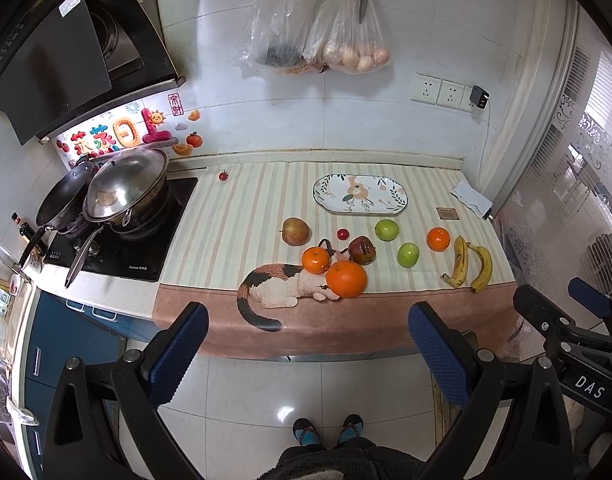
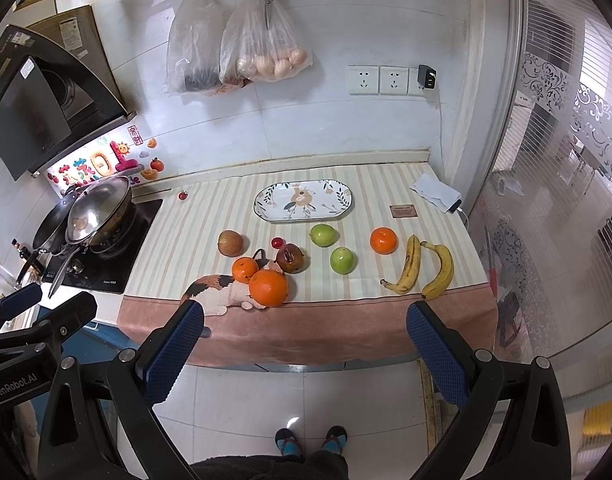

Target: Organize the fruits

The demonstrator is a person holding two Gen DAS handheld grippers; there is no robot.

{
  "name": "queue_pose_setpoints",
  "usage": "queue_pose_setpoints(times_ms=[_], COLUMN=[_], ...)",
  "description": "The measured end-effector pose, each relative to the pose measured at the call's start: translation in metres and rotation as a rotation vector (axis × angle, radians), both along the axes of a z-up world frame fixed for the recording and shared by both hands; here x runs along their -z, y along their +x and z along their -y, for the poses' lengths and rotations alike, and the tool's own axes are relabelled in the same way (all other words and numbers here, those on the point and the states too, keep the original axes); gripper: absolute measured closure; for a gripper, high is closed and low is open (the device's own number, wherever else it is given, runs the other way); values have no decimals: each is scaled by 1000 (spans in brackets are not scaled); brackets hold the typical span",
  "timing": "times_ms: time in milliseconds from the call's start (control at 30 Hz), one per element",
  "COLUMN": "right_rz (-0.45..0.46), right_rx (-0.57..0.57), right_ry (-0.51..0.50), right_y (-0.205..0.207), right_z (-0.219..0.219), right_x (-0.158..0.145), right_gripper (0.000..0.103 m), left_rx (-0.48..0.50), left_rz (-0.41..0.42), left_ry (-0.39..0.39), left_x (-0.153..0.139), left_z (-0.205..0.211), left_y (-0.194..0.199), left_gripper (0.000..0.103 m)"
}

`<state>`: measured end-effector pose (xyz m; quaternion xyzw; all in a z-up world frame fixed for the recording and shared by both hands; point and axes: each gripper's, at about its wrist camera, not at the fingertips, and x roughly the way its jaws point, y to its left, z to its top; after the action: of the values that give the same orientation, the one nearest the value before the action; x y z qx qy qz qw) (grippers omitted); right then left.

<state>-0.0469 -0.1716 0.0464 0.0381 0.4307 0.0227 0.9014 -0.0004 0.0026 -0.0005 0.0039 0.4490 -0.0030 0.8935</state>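
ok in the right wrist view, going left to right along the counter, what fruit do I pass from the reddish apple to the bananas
reddish apple → big orange → far green apple → near green apple → lone orange → spotted banana → clean banana

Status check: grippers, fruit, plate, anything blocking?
Left gripper and right gripper open, short of the counter. Fruit loose on the cloth; plate bare. Nothing blocking.

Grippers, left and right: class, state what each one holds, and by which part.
Nothing is held. The left gripper and the right gripper both stand open in front of the counter, short of the large round orange and the other fruit.
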Motion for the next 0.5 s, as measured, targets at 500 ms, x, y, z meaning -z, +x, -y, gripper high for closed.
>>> queue_pose_setpoints(times_ms=[500], right_rz=[3], right_rx=[-1], right_ry=[7], right_y=[1], right_z=[-2], right_x=[-1], right_gripper=[0], left_rx=[3], left_rz=[2], left_ry=[-2], left_x=[2], left_z=[-4], left_y=[3], left_gripper=[1])
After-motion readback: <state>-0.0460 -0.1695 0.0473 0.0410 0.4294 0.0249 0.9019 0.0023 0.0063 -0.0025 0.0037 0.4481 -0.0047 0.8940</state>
